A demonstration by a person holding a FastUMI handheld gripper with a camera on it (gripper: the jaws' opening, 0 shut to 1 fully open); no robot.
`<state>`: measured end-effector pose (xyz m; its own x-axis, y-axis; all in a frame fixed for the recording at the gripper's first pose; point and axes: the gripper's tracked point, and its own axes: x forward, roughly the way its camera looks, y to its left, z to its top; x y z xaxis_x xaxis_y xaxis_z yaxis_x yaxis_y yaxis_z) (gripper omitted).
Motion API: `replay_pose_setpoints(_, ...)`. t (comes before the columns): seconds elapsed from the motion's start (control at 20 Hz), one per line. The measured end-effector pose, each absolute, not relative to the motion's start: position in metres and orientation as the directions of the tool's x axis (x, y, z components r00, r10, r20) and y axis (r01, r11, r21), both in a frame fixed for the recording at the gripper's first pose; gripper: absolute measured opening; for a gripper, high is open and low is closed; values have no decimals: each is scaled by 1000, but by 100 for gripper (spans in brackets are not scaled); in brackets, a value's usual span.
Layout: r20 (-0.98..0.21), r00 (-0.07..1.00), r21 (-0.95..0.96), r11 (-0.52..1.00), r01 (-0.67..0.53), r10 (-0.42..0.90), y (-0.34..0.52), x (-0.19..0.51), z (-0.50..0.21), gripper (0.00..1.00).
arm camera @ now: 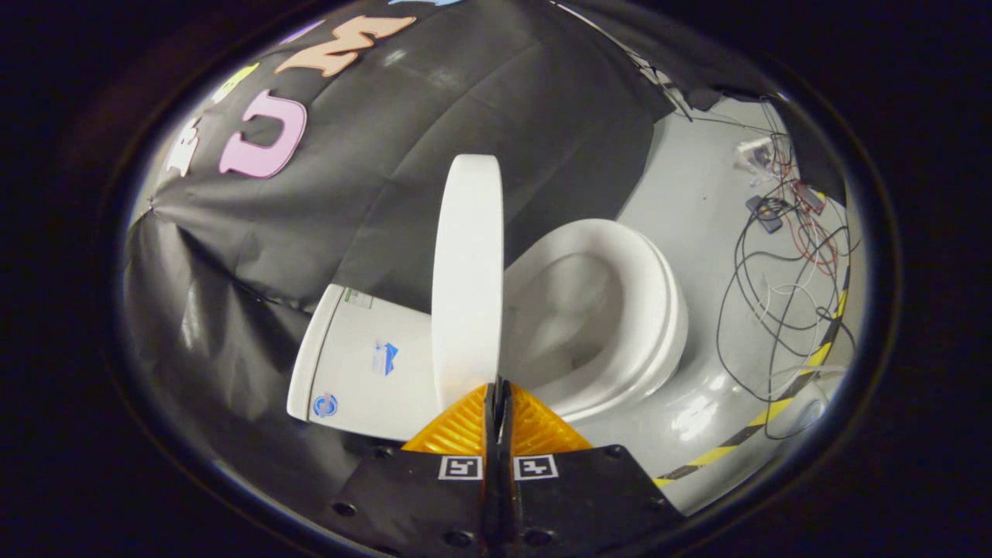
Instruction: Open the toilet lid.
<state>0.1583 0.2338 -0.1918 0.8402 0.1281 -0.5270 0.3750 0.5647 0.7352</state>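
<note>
The gripper (497, 391) is seen with its two fingers pressed together, only a thin seam left between them, and nothing is pinched in that seam. Just ahead of the fingertips, at twelve o'clock from them, the toilet lid (467, 279) is raised and is viewed edge-on, standing upright; its near edge is met by the fingertips or lies just beyond them, and contact cannot be told for certain. The tank (360, 364) is found at about ten o'clock from the fingers, against the black cloth wall (434, 108). The seat and bowl (612, 310) are exposed at roughly one to two o'clock from the fingers, beside the lid. On the grey floor (697, 209) farther out at two o'clock, a tangle of loose cables (783, 271) is spread, and a strip of yellow-and-black tape (775, 411) is laid at about three o'clock.
</note>
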Motion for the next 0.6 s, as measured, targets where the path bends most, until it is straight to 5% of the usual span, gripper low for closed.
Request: replay_pose_setpoints(0.6, -498, 861, 655, 695, 298, 101, 257, 172, -150, 0)
